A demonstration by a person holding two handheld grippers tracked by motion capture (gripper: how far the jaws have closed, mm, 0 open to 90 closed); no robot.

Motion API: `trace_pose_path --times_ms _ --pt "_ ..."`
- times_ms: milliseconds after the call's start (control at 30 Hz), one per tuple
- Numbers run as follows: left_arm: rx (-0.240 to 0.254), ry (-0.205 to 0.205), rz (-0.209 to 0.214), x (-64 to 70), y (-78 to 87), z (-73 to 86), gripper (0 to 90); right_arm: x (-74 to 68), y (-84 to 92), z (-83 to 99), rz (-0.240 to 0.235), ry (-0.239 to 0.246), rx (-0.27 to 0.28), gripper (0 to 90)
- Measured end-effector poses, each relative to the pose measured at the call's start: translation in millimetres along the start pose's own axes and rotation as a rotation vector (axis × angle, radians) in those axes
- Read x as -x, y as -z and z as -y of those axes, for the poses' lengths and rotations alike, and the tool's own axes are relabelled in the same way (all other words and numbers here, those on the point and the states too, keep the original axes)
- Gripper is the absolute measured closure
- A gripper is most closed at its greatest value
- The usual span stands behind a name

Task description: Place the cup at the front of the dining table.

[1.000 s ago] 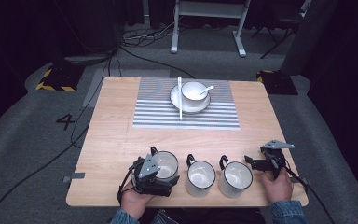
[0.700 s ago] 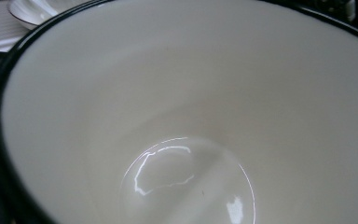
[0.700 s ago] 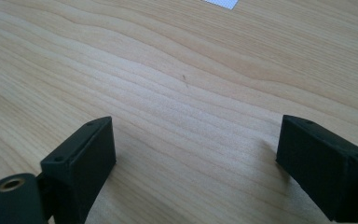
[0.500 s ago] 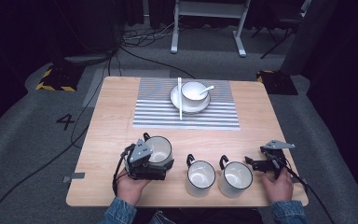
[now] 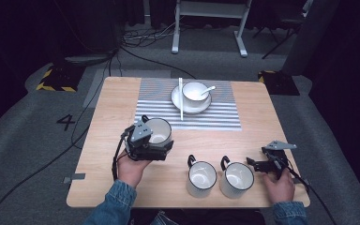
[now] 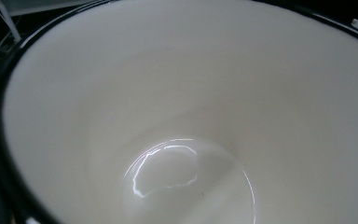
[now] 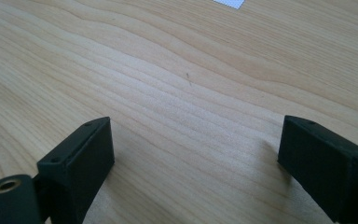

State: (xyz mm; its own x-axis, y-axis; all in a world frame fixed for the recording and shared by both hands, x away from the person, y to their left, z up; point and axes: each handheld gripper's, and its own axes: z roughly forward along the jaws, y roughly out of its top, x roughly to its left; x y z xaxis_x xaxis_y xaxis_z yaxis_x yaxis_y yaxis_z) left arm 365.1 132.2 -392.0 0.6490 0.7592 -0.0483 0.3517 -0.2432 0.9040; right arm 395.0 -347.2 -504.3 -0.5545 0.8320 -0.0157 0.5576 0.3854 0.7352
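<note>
White enamel mugs, two, are seen side by side at the near table edge. Right gripper is rested just beside them, jaws spread, nothing held. Left gripper is clamped on a third mug, mid-table. Farther off, a bowl on its plate is noted on the striped mat.

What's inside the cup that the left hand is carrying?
Nothing. The cup in the left gripper is empty: the left gripper view shows its clean white inside and shiny bottom. The near edge of the bottom is out of the picture.
</note>
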Motion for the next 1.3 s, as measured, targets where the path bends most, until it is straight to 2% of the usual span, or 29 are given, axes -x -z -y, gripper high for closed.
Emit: trace_pose_path --times_ms 200,300,433,600,833,900,1000,1133,1233,1300 --pt "0.014 -0.002 -0.017 -12.0 -4.7 -16.0 3.0 -1.0 -0.4 -0.7 0.009 -0.01 -0.006 9.8" --pt "0.015 -0.02 -0.035 -20.0 -10.3 -22.2 3.0 -0.8 -0.7 -0.7 0.015 -0.006 -0.006 9.8" --pt "0.011 0.0 -0.037 -29.9 -19.7 -28.5 3.0 -0.8 -0.7 -0.7 0.016 -0.006 -0.006 9.7" --pt "0.009 -0.015 -0.048 -39.7 -29.7 -38.6 3.0 -0.7 -0.7 -0.8 0.016 -0.006 -0.006 9.8" --pt "0.046 0.017 -0.051 -57.3 -44.8 -53.7 3.0 -0.8 -0.7 -0.8 0.015 -0.006 -0.006 9.7" --pt "0.054 0.043 -0.048 -61.8 -50.9 -56.8 2.9 -0.7 -0.7 -0.8 0.016 -0.006 -0.006 9.8" --pt "0.066 0.062 -0.071 -69.5 -60.9 -62.2 3.0 -0.8 -0.7 -0.8 0.016 -0.007 -0.006 9.8" --pt "0.064 0.046 -0.084 -78.9 -72.7 -67.6 3.0 -0.7 -0.7 -0.8 0.016 -0.006 -0.006 9.8" --pt "0.039 0.017 -0.103 -84.9 -77.8 -69.7 3.0 -0.7 -0.7 -0.8 0.015 -0.006 -0.006 9.8" --pt "0.031 0.025 -0.096 -89.0 -81.2 -69.8 3.0 -0.8 -0.7 -0.8 0.016 -0.006 -0.006 9.7"
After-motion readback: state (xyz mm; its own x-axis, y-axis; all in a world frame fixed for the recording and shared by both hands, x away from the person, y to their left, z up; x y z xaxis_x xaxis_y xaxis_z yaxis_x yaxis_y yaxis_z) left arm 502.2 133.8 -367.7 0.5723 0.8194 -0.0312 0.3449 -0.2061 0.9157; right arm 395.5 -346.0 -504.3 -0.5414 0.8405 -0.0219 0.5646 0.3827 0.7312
